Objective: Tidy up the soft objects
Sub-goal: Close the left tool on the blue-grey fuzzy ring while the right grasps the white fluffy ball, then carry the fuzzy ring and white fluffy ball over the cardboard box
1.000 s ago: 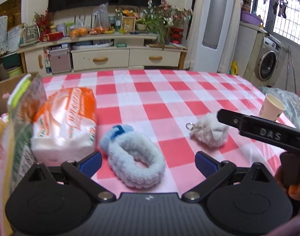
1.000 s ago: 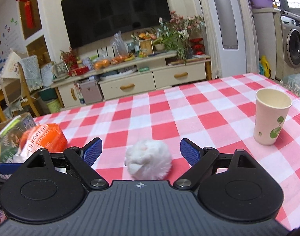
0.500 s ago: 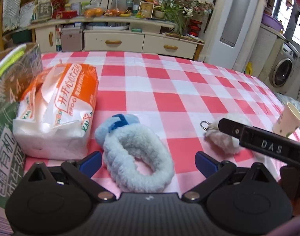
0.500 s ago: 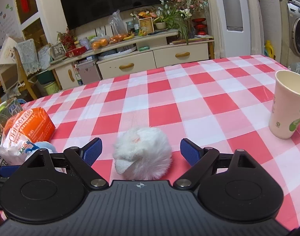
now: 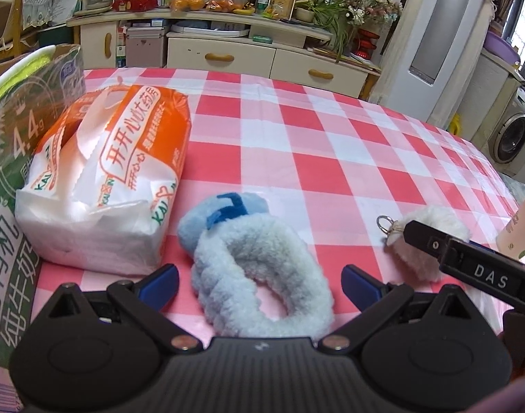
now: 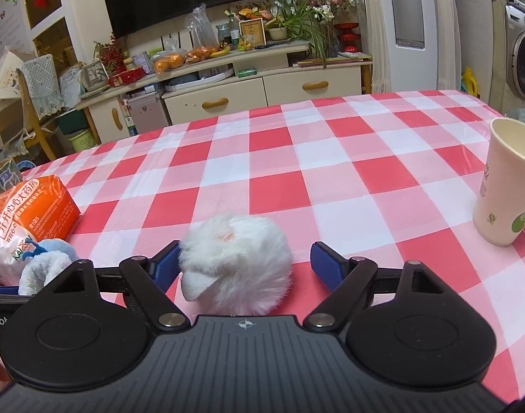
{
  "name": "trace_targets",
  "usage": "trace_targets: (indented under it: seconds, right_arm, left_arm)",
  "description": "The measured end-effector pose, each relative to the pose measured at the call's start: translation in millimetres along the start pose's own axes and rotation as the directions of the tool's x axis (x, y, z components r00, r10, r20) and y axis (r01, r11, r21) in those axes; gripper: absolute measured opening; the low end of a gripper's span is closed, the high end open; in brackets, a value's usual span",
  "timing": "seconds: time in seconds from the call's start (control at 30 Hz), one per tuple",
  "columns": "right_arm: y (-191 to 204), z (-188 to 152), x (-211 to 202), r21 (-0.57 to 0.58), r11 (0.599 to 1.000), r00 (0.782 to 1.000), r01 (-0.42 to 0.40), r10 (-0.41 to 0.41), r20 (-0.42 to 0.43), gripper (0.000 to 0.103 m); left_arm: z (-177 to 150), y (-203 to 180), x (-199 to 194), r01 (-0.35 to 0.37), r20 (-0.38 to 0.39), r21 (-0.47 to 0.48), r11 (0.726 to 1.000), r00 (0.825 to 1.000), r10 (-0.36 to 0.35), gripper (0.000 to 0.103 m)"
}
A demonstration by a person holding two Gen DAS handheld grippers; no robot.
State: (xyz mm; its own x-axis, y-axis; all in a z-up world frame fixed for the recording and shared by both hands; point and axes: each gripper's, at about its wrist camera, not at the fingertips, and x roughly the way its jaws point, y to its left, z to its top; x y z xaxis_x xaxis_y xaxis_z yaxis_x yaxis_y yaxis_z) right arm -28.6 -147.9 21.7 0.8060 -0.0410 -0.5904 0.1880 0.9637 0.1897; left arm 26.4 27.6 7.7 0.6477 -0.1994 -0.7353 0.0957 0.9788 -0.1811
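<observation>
Both tongs released: left gripper [image 5: 259,280] straddles light, squashy blue headband [image 5: 259,275], right gripper [image 6: 243,265] straddles white pom-pom [image 6: 236,263]; pinch each mid-body, fluff may slip

left hand-held gripper [image 5: 259,284]: black ribbed body, two round discs, silver screws, blue pads | right hand-held gripper [image 6: 243,265]: same build, white "DAS" lettering on side bar

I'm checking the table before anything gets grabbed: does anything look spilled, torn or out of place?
Nothing spilled. The tissue pack is torn open on top, its wrapper crumpled. The paper cup stands upright. The blue headband and white pompom lie loose on the tablecloth.
</observation>
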Motion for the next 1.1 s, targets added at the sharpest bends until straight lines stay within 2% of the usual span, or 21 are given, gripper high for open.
trace_targets:
  seconds: [0.07, 0.17, 0.3, 0.6, 0.73, 1.1]
  right_arm:
    - [-0.3, 0.1, 1.7, 0.0, 1.0, 1.0, -0.004, 0.004, -0.007, 0.093]
    - [1.6, -0.2, 1.9, -0.013, 1.0, 1.0, -0.015, 0.015, -0.007, 0.079]
    - [6.8, -0.9, 3.2, -0.06, 0.998, 1.0, -0.012, 0.012, -0.004, 0.068]
    - [4.9, -0.6, 3.7, -0.074, 0.997, 1.0, -0.013, 0.013, 0.004, 0.059]
    - [3.2, 0.0, 2.7, -0.057, 0.998, 1.0, -0.02, 0.02, 0.006, 0.059]
    - [0.8, 1.5, -11.7, -0.004, 0.998, 0.997, -0.066, 0.066, 0.028, 0.058]
  left_arm:
    - [0.8, 0.3, -0.4, -0.001, -0.001, 0.003, 1.0, 1.0, 0.001, 0.095]
    - [4.2, 1.0, -0.6, 0.0, -0.001, 0.022, 1.0, 1.0, 0.0, 0.084]
    - [5.9, 2.8, -1.6, 0.01, 0.001, 0.035, 0.999, 1.0, -0.01, 0.071]
    - [2.7, 4.8, -9.0, 0.066, -0.007, 0.049, 0.997, 0.998, -0.065, 0.042]
    - [0.5, 6.4, -14.3, 0.075, -0.001, 0.061, 0.995, 0.997, -0.075, 0.035]
    - [2.5, 15.5, -43.4, 0.124, 0.07, 0.062, 0.99, 0.989, -0.128, 0.033]
